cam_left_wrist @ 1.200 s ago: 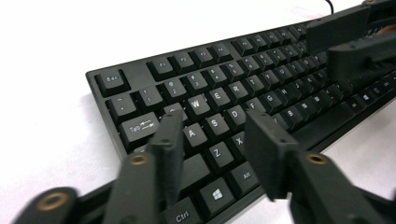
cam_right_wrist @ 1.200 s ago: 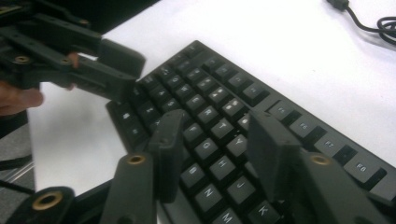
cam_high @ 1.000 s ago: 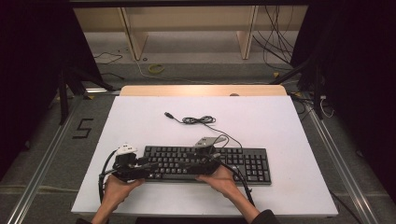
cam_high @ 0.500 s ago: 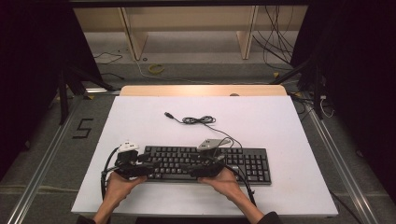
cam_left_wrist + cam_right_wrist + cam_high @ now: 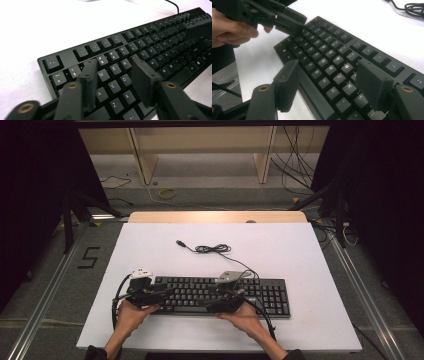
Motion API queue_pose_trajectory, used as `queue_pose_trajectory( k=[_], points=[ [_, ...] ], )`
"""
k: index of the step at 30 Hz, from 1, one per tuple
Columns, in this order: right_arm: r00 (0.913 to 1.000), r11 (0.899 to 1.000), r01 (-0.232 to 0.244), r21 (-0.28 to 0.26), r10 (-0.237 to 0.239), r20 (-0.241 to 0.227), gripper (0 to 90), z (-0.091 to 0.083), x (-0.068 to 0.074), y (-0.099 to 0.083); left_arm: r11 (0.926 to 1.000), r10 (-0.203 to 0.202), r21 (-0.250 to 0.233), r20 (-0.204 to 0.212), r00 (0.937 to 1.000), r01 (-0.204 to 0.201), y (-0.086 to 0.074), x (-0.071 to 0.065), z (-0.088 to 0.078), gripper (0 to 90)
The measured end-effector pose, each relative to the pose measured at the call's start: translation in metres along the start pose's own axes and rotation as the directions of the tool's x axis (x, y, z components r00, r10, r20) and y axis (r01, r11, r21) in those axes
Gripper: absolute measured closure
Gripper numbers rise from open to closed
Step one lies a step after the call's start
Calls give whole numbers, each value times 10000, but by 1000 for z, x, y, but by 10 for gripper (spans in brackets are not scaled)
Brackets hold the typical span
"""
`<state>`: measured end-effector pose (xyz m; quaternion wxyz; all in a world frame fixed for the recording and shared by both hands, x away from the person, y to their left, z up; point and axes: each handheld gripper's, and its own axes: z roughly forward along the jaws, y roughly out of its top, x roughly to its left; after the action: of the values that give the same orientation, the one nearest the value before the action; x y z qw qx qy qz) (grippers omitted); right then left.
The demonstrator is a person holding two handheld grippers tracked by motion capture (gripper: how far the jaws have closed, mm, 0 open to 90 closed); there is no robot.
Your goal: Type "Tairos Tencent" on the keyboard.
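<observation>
Lying flat near the front edge of the white table: black keyboard, cable coiled just behind. Hovering over the letter keys at its left end, left tongs, jaws apart and just been closing, nothing pinched between. Poised over the middle keys, right tongs, jaws spread wide and just been opening, gripping nothing. Clutching each tool from the near edge, a hand.
</observation>
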<state>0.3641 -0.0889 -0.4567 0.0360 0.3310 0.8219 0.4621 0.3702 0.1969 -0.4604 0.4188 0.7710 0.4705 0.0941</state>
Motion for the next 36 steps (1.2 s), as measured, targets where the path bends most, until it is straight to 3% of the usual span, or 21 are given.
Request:
queue_pose_trajectory(
  k=[15, 29, 36],
  points=[
    [9998, 9999, 88, -64, -89, -186, 333, -5, 3, -6, 9986, 443, 306, -49, 9990, -441, 6, -1, 9, 851],
    [9996, 9998, 170, -71, -172, -231, 329, -7, 6, -9, 9938, 842, 722, 81, 9964, -845, 9, -9, 23, 892],
    [9995, 9998, 204, -56, -206, -235, 329, -8, 6, -9, 9916, 913, 925, -66, 9958, -903, 10, -9, 29, 893]
  ],
)
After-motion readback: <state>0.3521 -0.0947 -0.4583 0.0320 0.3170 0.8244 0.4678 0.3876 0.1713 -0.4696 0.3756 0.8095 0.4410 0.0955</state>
